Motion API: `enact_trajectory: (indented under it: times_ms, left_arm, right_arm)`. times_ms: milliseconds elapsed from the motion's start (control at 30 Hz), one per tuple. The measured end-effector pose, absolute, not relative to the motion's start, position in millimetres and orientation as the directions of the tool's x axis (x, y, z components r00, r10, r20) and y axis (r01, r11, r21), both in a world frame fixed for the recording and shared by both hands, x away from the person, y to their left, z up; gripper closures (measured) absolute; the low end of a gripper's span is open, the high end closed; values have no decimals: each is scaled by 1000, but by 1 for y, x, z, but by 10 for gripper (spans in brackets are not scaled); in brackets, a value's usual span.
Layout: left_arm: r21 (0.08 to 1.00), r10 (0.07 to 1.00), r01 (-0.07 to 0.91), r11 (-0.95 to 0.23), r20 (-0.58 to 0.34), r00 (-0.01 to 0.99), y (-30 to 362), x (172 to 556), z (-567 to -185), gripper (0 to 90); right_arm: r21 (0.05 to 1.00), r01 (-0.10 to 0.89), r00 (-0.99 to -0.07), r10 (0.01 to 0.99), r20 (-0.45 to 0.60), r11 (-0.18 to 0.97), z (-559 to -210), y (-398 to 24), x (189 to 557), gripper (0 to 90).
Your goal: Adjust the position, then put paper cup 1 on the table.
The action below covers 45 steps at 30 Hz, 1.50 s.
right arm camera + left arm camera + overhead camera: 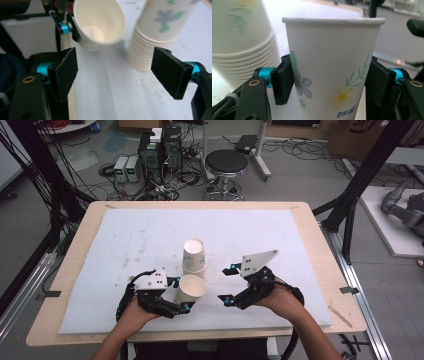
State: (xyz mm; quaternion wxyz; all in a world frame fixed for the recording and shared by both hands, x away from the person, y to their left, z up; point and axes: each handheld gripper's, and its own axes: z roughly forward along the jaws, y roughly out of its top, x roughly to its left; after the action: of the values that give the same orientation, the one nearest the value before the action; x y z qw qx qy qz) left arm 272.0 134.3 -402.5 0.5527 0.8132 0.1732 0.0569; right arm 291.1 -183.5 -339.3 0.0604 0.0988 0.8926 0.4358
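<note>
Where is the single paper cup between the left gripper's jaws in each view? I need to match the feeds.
High view: the single paper cup sits low centre, mouth up, at the left gripper.
Left gripper view: it stands mid-frame between the jaws.
Right gripper view: top, left of centre, mouth toward the camera.
Shared landmark: the stack of upside-down cups, at left edge and upper right.

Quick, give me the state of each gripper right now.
Left gripper: shut on the single paper cup, a pad on each side.
Right gripper: open, nothing between its jaws.
</note>
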Motion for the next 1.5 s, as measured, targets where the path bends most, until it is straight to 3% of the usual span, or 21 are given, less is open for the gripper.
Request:
enact_trajectory:
  times_ms: [533, 833, 1500]
  left_arm:
    - [971, 497, 193, -139, -100, 862, 180, 272, -406, 305]
    - [986, 600, 154, -68, -83, 796, 209, 272, -409, 303]
    - [992, 688, 124, -3, -88, 720, 233, 286, -403, 297]
  right_arm:
    - [869, 239, -839, 543, -39, 433, -364, -256, 290, 222]
    - [896, 282, -746, 666, -21, 344, -388, -288, 287, 222]
    - [894, 313, -713, 701, -2, 320, -402, -301, 286, 221]
